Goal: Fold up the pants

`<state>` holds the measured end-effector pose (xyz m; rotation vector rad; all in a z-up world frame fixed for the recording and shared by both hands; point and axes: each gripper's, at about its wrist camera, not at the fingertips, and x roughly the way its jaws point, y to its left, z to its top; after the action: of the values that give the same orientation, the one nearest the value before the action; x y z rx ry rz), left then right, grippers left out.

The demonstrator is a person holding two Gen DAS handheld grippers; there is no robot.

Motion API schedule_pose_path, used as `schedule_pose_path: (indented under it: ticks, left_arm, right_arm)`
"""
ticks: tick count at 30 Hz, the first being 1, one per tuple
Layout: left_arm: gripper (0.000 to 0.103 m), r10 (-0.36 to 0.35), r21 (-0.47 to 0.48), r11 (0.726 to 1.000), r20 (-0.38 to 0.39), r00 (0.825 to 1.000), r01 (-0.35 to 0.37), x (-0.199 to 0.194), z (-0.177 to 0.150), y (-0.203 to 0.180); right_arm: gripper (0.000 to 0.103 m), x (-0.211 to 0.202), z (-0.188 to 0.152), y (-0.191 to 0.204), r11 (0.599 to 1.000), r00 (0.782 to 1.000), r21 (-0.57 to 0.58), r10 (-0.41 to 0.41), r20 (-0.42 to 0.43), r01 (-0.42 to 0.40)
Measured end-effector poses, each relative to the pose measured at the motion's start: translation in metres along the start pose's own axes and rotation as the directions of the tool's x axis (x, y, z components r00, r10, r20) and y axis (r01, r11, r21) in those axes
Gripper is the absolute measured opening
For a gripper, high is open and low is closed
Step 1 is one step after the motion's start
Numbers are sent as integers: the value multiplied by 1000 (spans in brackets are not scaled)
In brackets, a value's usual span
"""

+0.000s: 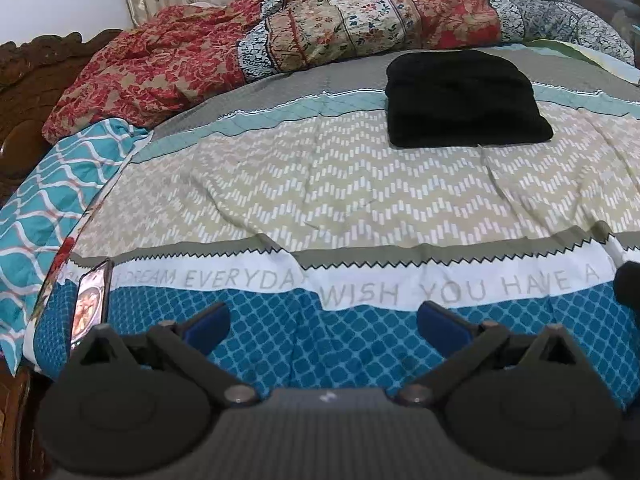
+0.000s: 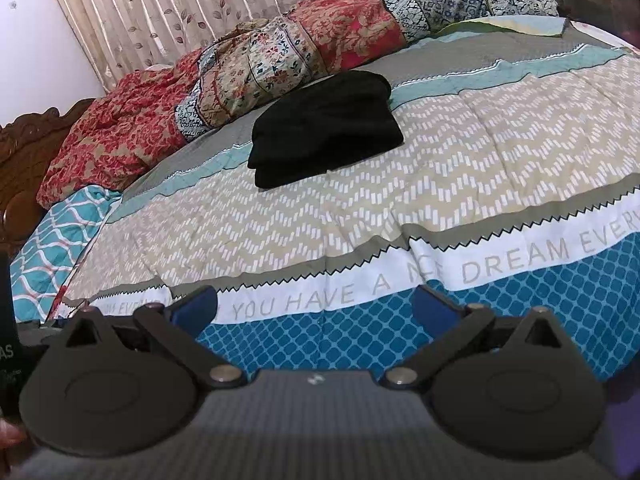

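Observation:
The black pants (image 1: 466, 100) lie folded into a compact rectangle on the patterned bedspread (image 1: 320, 184), far ahead and to the right in the left wrist view. In the right wrist view the same black pants (image 2: 326, 128) sit ahead and slightly left, with stacked layers showing at their near edge. My left gripper (image 1: 323, 326) hangs open over the blue near edge of the bed, nothing between its blue pads. My right gripper (image 2: 316, 310) is also open and empty, well short of the pants.
A crumpled floral quilt (image 1: 280, 36) runs along the far side of the bed (image 2: 500, 152). A teal patterned pillow (image 1: 52, 200) and a carved wooden headboard (image 1: 24, 92) are at the left. A phone (image 1: 91, 304) lies near the bed's left front corner. Curtains (image 2: 180, 12) hang behind.

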<state>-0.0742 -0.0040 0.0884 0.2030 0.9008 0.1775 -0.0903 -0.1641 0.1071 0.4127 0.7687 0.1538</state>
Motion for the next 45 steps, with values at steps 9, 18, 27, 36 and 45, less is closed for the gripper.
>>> schedule_pose_path:
  ticks: [9, 18, 27, 36, 45]
  left_arm:
    - [103, 36, 5, 999, 15, 999, -36, 2, 2, 6]
    - [103, 50, 13, 999, 16, 999, -50, 4, 3, 6]
    - [103, 40, 18, 999, 3, 999, -40, 6, 2, 5]
    - [103, 39, 13, 999, 1, 999, -39, 6, 1, 6]
    - [103, 41, 12, 999, -1, 999, -41, 6, 1, 6]
  right_arm:
    - [103, 2, 0, 0, 1000, 1000, 6, -3, -9, 3]
    - [103, 4, 0, 0, 1000, 1000, 11, -4, -15, 4]
    - [103, 5, -1, 0, 1000, 1000, 19, -6, -19, 7]
    - [103, 5, -1, -1, 1000, 1000, 18, -5, -22, 6]
    - [103, 6, -1, 0, 1000, 1000, 19, -6, -22, 6]
